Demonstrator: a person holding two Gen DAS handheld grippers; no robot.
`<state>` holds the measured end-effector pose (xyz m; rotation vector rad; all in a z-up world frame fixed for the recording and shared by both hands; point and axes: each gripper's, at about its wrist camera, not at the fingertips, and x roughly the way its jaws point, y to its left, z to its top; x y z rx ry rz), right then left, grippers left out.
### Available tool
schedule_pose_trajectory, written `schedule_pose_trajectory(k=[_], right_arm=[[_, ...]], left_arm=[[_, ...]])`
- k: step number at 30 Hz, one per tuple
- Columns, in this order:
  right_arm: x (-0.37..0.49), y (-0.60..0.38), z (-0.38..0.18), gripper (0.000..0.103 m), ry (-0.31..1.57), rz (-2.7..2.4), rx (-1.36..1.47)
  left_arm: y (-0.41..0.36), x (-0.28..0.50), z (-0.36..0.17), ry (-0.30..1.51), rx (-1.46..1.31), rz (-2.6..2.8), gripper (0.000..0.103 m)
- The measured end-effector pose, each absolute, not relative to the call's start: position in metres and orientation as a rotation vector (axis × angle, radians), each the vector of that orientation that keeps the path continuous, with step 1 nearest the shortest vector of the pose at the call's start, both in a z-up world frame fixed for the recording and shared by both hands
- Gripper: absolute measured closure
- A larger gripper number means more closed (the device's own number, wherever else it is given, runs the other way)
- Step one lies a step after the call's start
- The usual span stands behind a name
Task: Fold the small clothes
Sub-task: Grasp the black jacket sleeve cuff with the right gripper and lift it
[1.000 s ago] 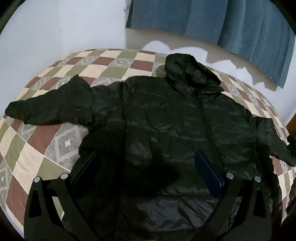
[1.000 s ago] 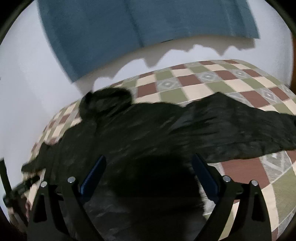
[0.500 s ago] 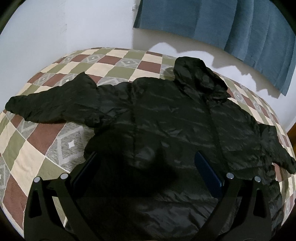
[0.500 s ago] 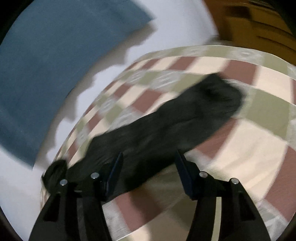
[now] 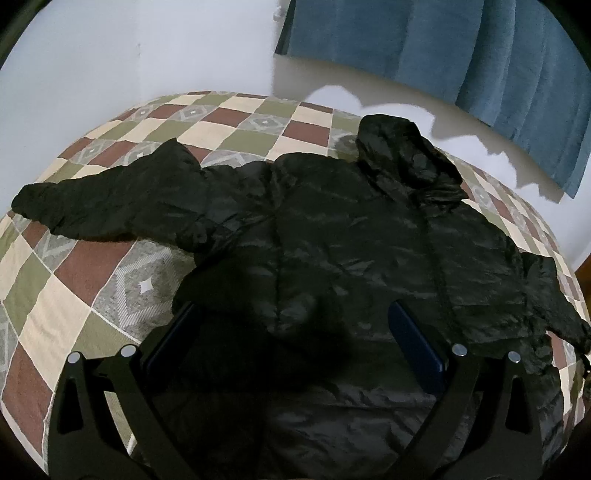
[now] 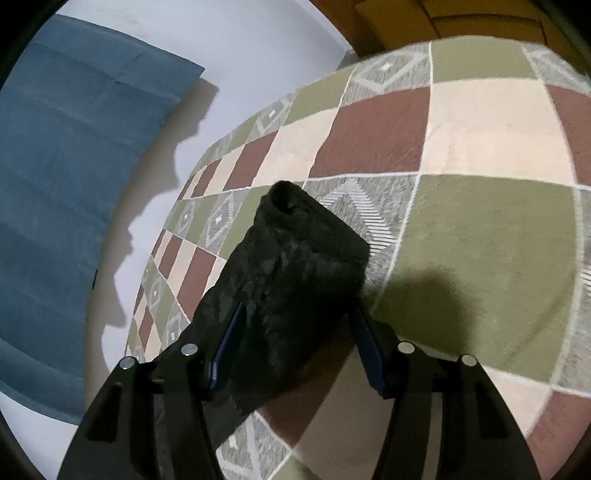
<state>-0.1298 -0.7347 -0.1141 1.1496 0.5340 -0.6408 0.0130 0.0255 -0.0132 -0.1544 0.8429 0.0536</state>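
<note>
A black hooded puffer jacket [image 5: 351, 240] lies spread flat on a checked bedspread [image 5: 85, 291], hood [image 5: 402, 147] toward the wall and both sleeves stretched out sideways. My left gripper [image 5: 291, 310] hovers open over the jacket's lower hem, with nothing pinched. In the right wrist view, one sleeve [image 6: 295, 251] runs up between the fingers of my right gripper [image 6: 297, 306], with its open cuff [image 6: 284, 195] beyond the tips. The jaws are closing around the sleeve. The left pad [image 6: 227, 339] touches the fabric, while a gap shows by the right pad [image 6: 369, 354].
A blue curtain [image 5: 443, 48] hangs on the white wall behind the bed and also shows in the right wrist view as the curtain [image 6: 55, 184]. Wooden furniture [image 6: 443, 14] stands past the bed's far corner. Bare checked bedspread [image 6: 480, 221] lies to the right of the sleeve.
My right gripper swung from the jacket's body out along the sleeve to its cuff end, rolled, dropped lower and narrowed its jaws. The left gripper stayed put.
</note>
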Motion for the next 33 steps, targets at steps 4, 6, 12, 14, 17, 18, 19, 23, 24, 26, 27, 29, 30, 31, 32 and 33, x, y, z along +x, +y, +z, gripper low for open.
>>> schedule_pose_trajectory(k=[4,6,12,14,17,18,19,23,24,26,27,29,30,31,32,33], right_arm=[[-0.124,-0.742,-0.117,0.086,0.527,-0.649,1.151],[-0.127,-0.743,-0.111,0.094,0.485,-0.671,1.153],[-0.106,-0.712,-0.050,0.097,0.386,-0.625,0.979],[-0.093,-0.689,-0.021,0.097,0.350,-0.547,0.922],[-0.068,-0.651,0.013,0.097,0.324,-0.442,0.849],[-0.057,-0.633,0.026,0.097,0.318,-0.392,0.822],[-0.046,-0.615,0.036,0.097,0.316,-0.343,0.799],[-0.001,-0.544,0.060,0.097,0.348,-0.167,0.727],[0.013,-0.520,0.063,0.097,0.369,-0.113,0.706],[0.036,-0.478,0.064,0.097,0.409,-0.036,0.657],[0.046,-0.460,0.063,0.097,0.424,-0.011,0.638],[0.064,-0.422,0.060,0.097,0.461,0.046,0.590],[0.073,-0.398,0.056,0.097,0.487,0.079,0.553],[0.080,-0.379,0.052,0.097,0.507,0.104,0.522],[0.087,-0.360,0.049,0.097,0.522,0.125,0.498],[0.093,-0.338,0.044,0.097,0.541,0.159,0.466]], left_arm=[[0.030,0.013,-0.015,0.838,-0.155,0.067,0.002],[0.032,0.012,-0.015,0.836,-0.159,0.071,0.002],[0.033,0.012,-0.016,0.833,-0.160,0.070,0.002],[0.034,0.012,-0.016,0.833,-0.159,0.069,0.002],[0.033,0.012,-0.015,0.834,-0.163,0.066,0.002],[0.032,0.012,-0.015,0.834,-0.164,0.065,0.002],[0.032,0.012,-0.014,0.832,-0.164,0.064,0.002],[0.029,0.010,-0.010,0.822,-0.164,0.057,0.002],[0.030,0.009,-0.010,0.819,-0.162,0.056,0.002],[0.029,0.009,-0.009,0.816,-0.162,0.053,0.002],[0.029,0.008,-0.009,0.815,-0.162,0.051,0.002],[0.030,0.009,-0.009,0.815,-0.164,0.050,0.002],[0.030,0.008,-0.009,0.815,-0.164,0.049,0.002],[0.030,0.008,-0.009,0.814,-0.165,0.048,0.002],[0.030,0.008,-0.009,0.814,-0.165,0.049,0.002],[0.030,0.008,-0.009,0.814,-0.164,0.049,0.002]])
